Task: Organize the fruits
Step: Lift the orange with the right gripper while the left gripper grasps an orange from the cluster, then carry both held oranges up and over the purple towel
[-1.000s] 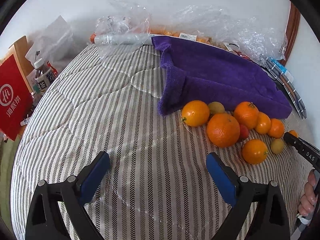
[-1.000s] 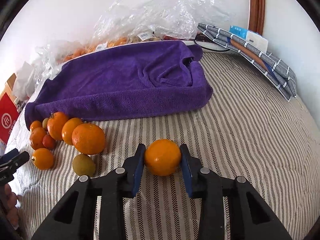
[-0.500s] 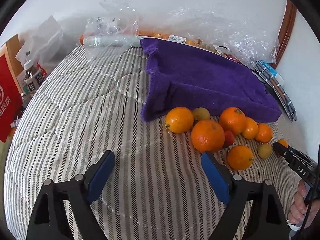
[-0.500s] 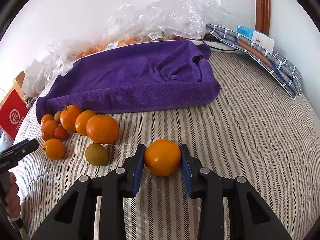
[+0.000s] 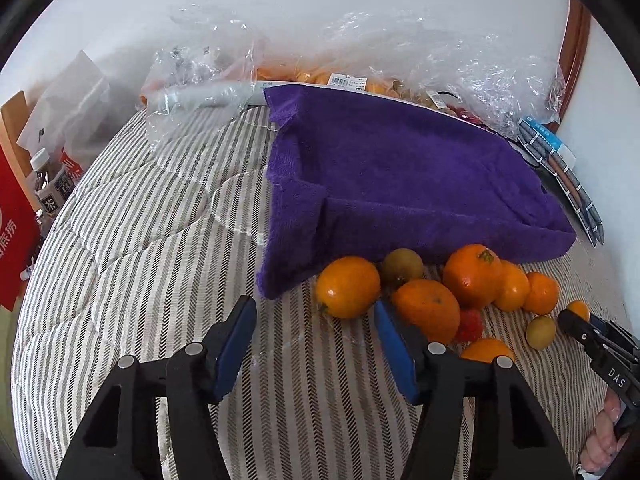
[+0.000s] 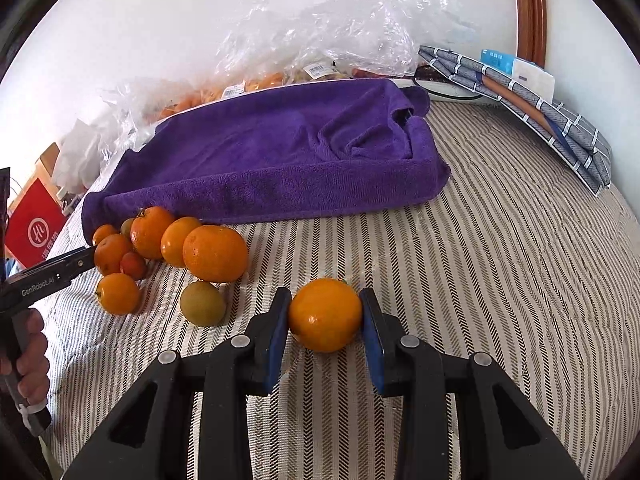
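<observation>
Purple towel [image 6: 280,160]: bare | right tool [image 6: 325,316]: clamped on orange [image 6: 325,314] | left tool [image 5: 316,344]: apart, closing, nothing between.

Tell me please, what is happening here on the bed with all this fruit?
A person sorts fruit with handheld tongs. The right tongs are shut on an orange fruit, apart from the pile by the purple towel. The left tongs, empty, have just been closing near the leftmost orange fruit of the pile, not yet gripping it.

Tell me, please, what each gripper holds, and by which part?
The right gripper holds an orange fruit by its two sides. The left gripper, just closing, holds nothing.
</observation>
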The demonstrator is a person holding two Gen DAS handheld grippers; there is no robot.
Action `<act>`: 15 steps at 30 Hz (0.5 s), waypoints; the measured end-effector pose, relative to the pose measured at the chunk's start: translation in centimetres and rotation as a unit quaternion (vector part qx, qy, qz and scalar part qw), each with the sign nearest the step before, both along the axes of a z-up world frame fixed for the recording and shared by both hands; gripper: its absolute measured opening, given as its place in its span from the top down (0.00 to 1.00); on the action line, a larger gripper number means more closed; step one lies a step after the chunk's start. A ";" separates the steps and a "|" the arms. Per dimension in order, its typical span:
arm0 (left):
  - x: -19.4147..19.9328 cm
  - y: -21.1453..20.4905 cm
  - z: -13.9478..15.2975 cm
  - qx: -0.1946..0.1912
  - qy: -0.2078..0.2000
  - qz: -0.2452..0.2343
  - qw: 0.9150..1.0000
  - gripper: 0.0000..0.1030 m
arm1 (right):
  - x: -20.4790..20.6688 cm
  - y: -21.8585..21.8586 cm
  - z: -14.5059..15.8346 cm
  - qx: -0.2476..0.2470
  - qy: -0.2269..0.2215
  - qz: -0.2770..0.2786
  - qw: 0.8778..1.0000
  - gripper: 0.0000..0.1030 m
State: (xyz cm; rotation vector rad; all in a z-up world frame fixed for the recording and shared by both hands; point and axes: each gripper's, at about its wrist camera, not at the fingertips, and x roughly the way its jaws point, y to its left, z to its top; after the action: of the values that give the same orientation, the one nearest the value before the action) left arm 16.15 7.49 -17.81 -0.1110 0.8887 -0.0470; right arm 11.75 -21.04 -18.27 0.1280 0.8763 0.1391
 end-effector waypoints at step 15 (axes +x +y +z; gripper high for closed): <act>0.4 0.2 0.1 -0.071 -0.029 -0.016 0.997 0.69 | 0.0 -0.2 0.0 0.005 0.000 0.000 1.000 0.66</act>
State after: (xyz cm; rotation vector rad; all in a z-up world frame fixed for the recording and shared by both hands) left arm 16.56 7.72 -17.75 -0.2272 0.8296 -0.1437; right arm 11.79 -21.22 -18.28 0.1373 0.8755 0.1438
